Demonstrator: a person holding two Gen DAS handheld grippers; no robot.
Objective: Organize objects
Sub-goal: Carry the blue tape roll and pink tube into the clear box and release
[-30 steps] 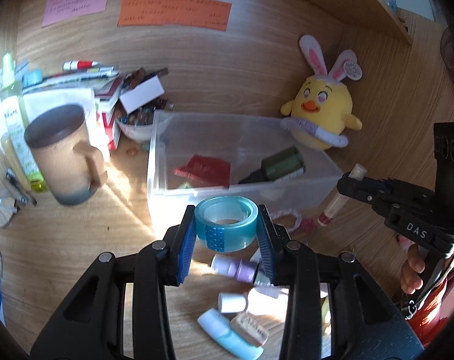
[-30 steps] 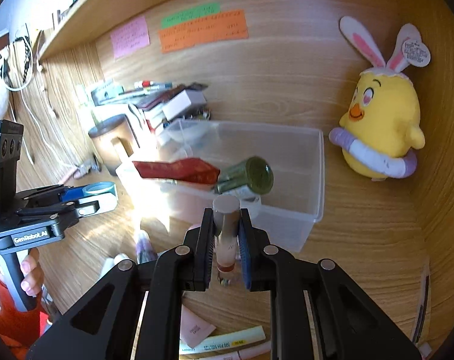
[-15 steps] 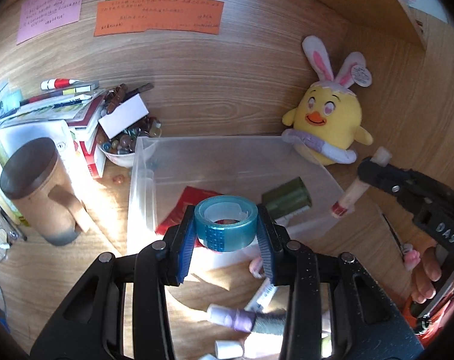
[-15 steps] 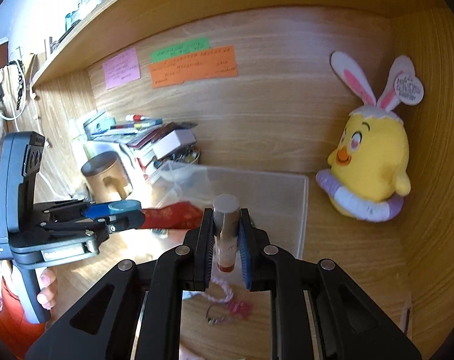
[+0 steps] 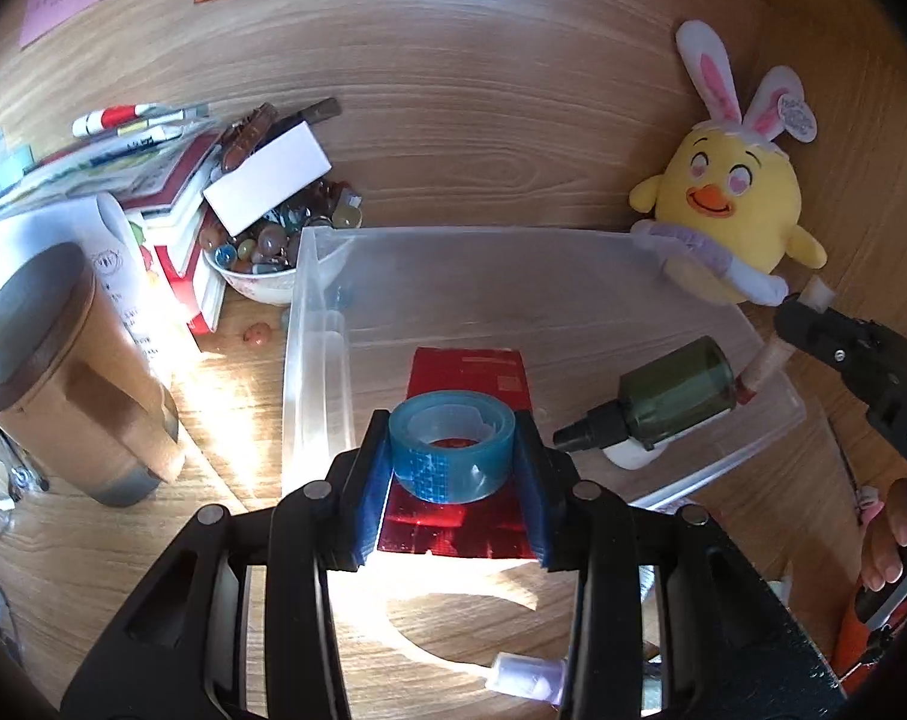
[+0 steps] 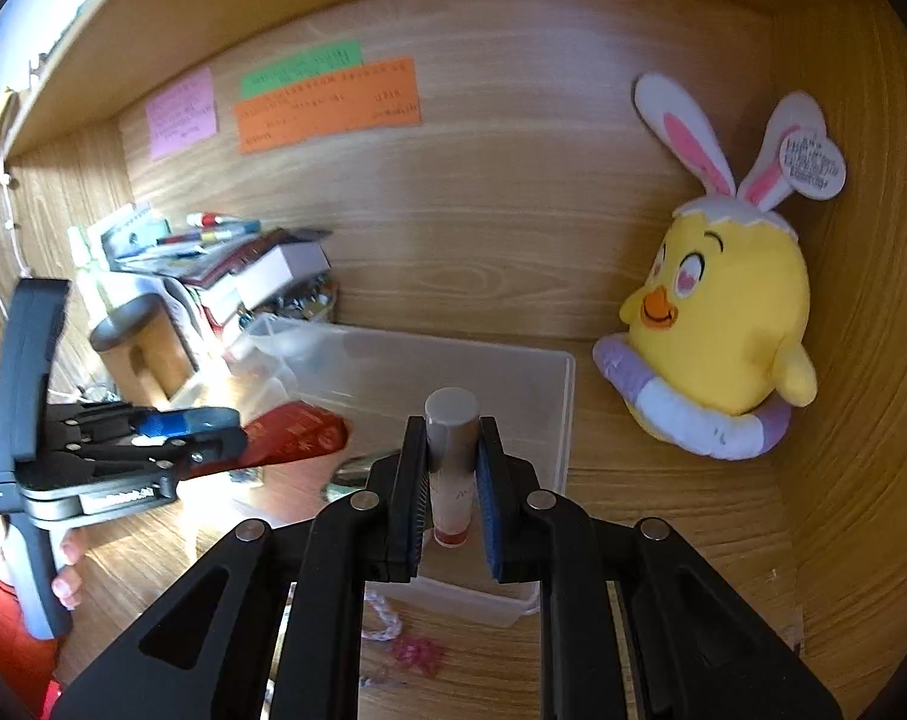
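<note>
A: We hold the tape roll (image 5: 450, 453) in the left gripper (image 5: 452, 468) above the clear bin (image 5: 318, 324); packet and bottle already inside.

B: Our right gripper (image 6: 452, 474) clamps the tube (image 6: 450, 468) over it. Neither dropped; clutter remains on the counter (image 5: 93, 540).

The bin (image 5: 321, 324) lies open on top, its far half bare, with a red packet (image 5: 468, 372) and dark bottle (image 5: 669, 399) on the near floor, while a mug (image 5: 63, 372), bead bowl (image 5: 255, 276) and plush chick (image 5: 729, 216) crowd its sides.
</note>
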